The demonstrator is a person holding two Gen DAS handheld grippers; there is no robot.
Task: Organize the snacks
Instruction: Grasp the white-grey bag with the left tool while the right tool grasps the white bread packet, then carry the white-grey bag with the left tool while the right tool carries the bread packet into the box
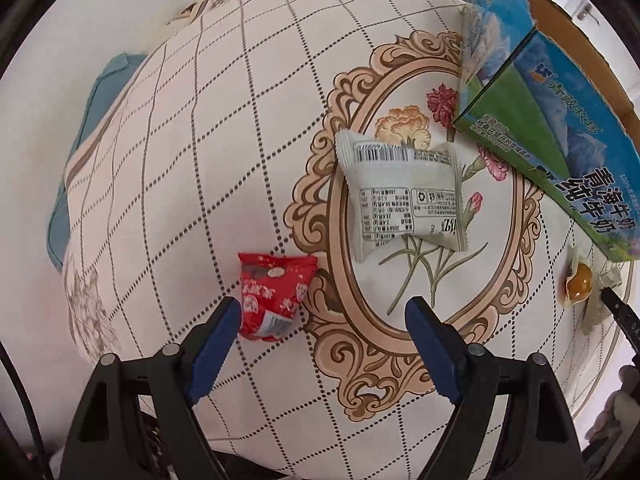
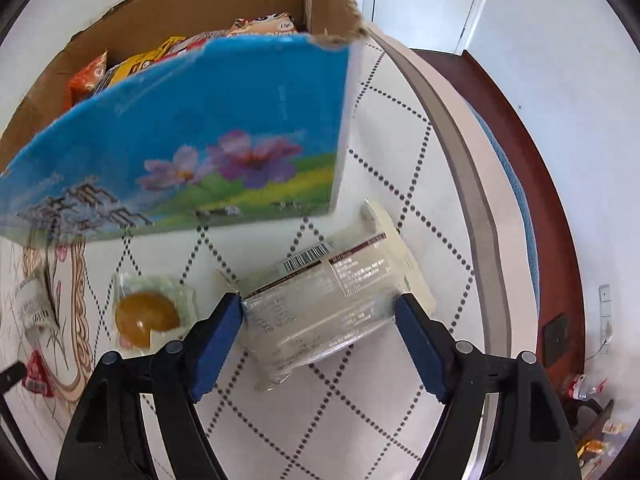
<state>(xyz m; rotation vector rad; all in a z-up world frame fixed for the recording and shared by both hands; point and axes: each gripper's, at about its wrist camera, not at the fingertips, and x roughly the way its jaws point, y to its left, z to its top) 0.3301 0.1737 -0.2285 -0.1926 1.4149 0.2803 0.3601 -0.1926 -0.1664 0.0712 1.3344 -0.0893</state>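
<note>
A blue-green cardboard box (image 2: 192, 132) stands on the patterned tablecloth and holds several snack packs (image 2: 132, 64); it also shows in the left wrist view (image 1: 560, 112). My right gripper (image 2: 320, 312) is open, its jaws on either side of a cream wrapped snack bar (image 2: 332, 300), fingers at its edges. A packed brown egg (image 2: 146, 316) lies left of it. My left gripper (image 1: 320, 316) is open and empty above the cloth. A red snack packet (image 1: 272, 296) lies by its left finger. A white snack pack (image 1: 404, 196) lies beyond.
The brown egg pack (image 1: 578, 282) and the other gripper's tip (image 1: 620, 308) show at the right of the left wrist view. The table's rounded edge (image 2: 472, 184) runs to the right of the bar. Loose snacks lie on the floor (image 2: 596, 440).
</note>
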